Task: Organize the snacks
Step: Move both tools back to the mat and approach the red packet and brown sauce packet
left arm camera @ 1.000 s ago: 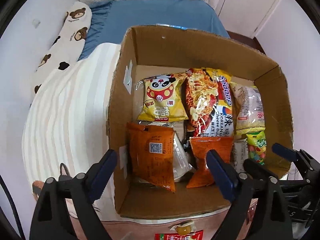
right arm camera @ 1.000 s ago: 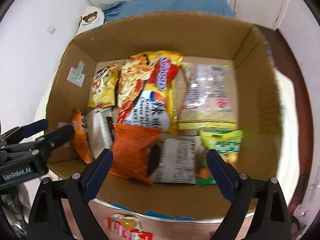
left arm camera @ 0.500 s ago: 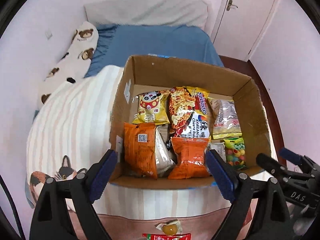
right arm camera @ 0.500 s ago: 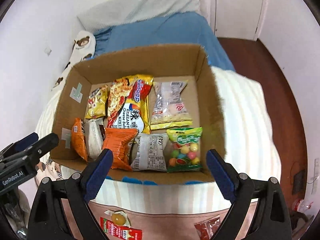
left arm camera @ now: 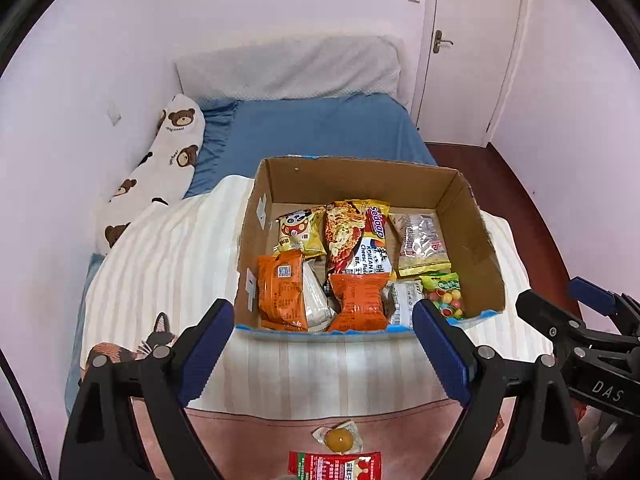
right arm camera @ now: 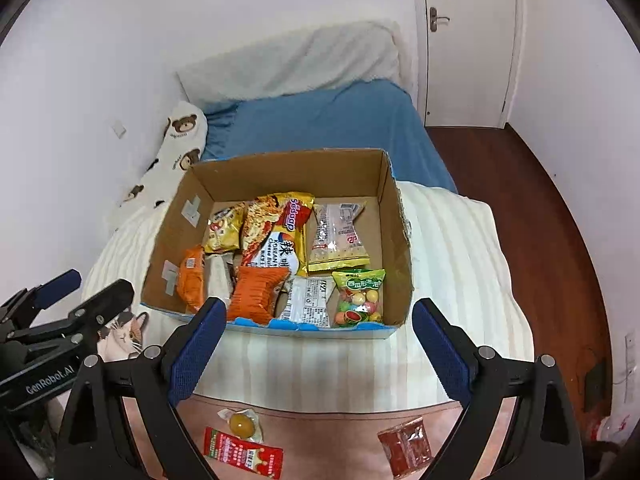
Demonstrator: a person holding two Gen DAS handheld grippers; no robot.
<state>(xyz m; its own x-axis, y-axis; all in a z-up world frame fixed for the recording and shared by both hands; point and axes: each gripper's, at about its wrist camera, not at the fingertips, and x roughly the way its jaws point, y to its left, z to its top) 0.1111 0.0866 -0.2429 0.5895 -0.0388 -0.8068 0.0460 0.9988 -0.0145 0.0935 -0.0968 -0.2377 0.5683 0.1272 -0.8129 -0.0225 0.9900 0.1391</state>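
Note:
An open cardboard box (left arm camera: 476, 248) (right arm camera: 396, 248) sits on the striped blanket, packed with several snack packets: a noodle pack (left arm camera: 360, 236) (right arm camera: 276, 232), two orange packs (left arm camera: 280, 292) (right arm camera: 256, 296), a candy bag (left arm camera: 444, 294) (right arm camera: 360, 296). Loose on the pink cover near me lie a yolk-coloured sweet (left arm camera: 338, 438) (right arm camera: 240, 424), a red sachet (left arm camera: 336, 466) (right arm camera: 240, 452) and a dark red packet (right arm camera: 406, 446). My left gripper (left arm camera: 322, 344) and right gripper (right arm camera: 316, 340) both hang open and empty, in front of the box and above the bed.
The bed carries a striped blanket (left arm camera: 160, 272), a blue sheet (left arm camera: 320, 128), a bear-print pillow (left arm camera: 160, 168) and a grey pillow (left arm camera: 288, 68). A white door (left arm camera: 476, 48) and wooden floor (right arm camera: 560, 220) lie to the right.
Both grippers have pulled back and up from the box, so the whole box, the bed and the loose packets on the pink cover now show. The jaws stayed open.

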